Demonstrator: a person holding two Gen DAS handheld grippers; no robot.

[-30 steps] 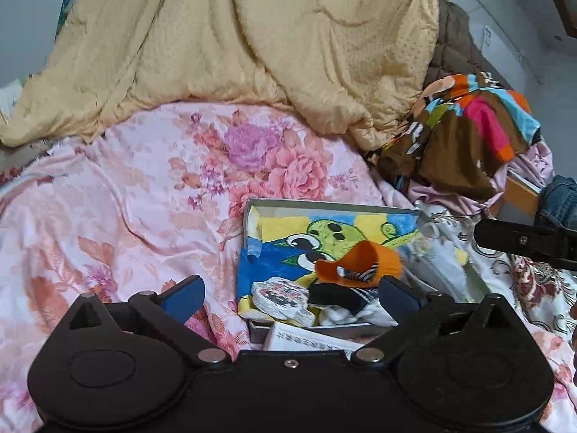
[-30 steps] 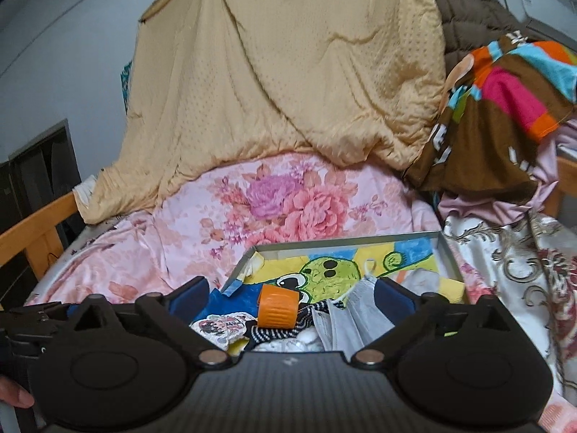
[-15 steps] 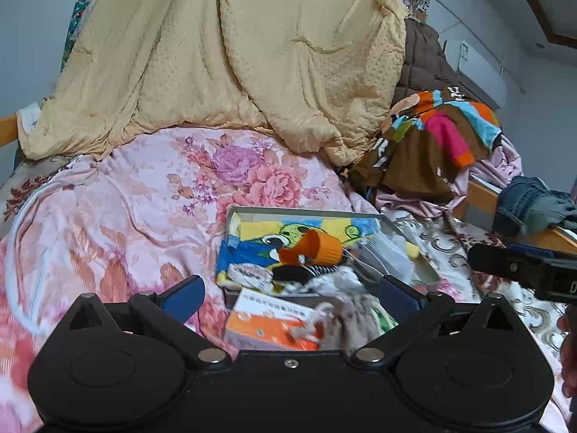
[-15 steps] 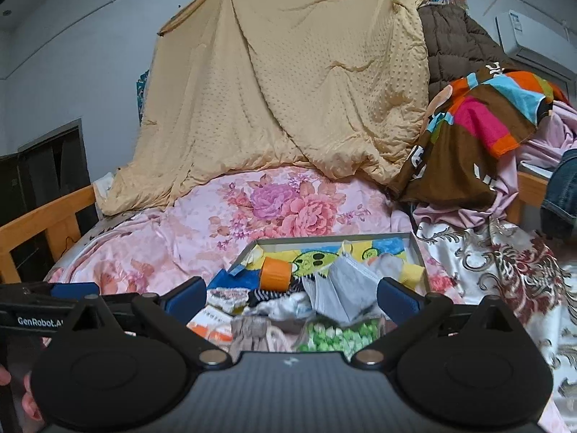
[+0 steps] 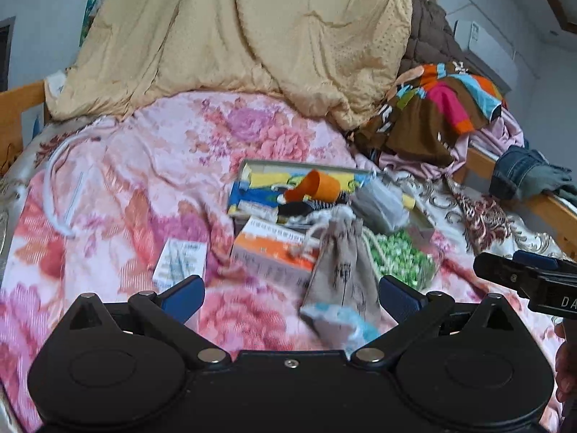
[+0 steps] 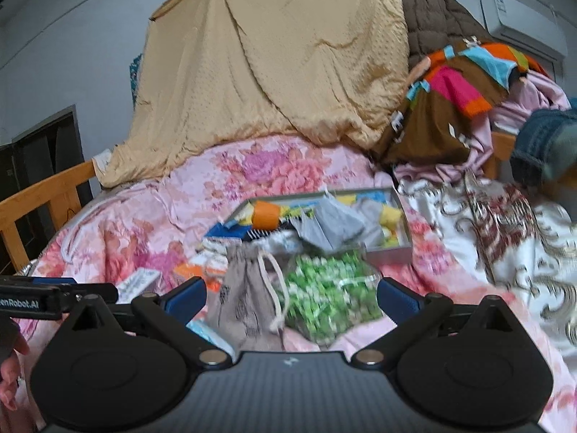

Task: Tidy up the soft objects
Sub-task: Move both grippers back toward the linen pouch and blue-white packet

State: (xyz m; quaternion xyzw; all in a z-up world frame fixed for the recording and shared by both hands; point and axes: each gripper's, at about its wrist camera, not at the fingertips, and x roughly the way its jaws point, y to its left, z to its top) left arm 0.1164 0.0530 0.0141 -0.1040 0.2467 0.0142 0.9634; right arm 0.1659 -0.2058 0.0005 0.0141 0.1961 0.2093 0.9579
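- The left tool (image 5: 291,297) hangs over the pink floral bedspread (image 5: 144,187), its blue-padded fingers (image 5: 184,292) spread wide and holding nothing.
- The right tool (image 6: 292,297) is likewise spread, with nothing between its fingers (image 6: 396,297); the grey drawstring pouch (image 6: 249,296) and the bag of green sweets (image 6: 331,288) lie on the bed beyond the gap, and no pad touches them.
- In the left view the grey drawstring pouch (image 5: 342,267) lies at about 1 o'clock from the tool, leaning over an orange-and-white carton (image 5: 274,249), with the bag of green sweets (image 5: 400,256) just beside it toward 2 o'clock.
- A pale blue packet (image 5: 339,319), blurred, sits touching the pouch's near end.
- A small white box (image 5: 180,259) lies apart at 11 o'clock.
- Behind these, at 12 o'clock, an open shallow box (image 5: 306,166) with a cartoon print holds an orange cup-shaped item (image 5: 317,186), a grey face mask (image 5: 382,202) draped over its right rim, and dark striped fabric.
- A beige quilt (image 5: 252,36) is heaped at the bed's far end, a multicoloured garment (image 5: 440,108) at 2 o'clock.
- The right tool's tip (image 5: 523,278) shows at 3 o'clock in the left view.
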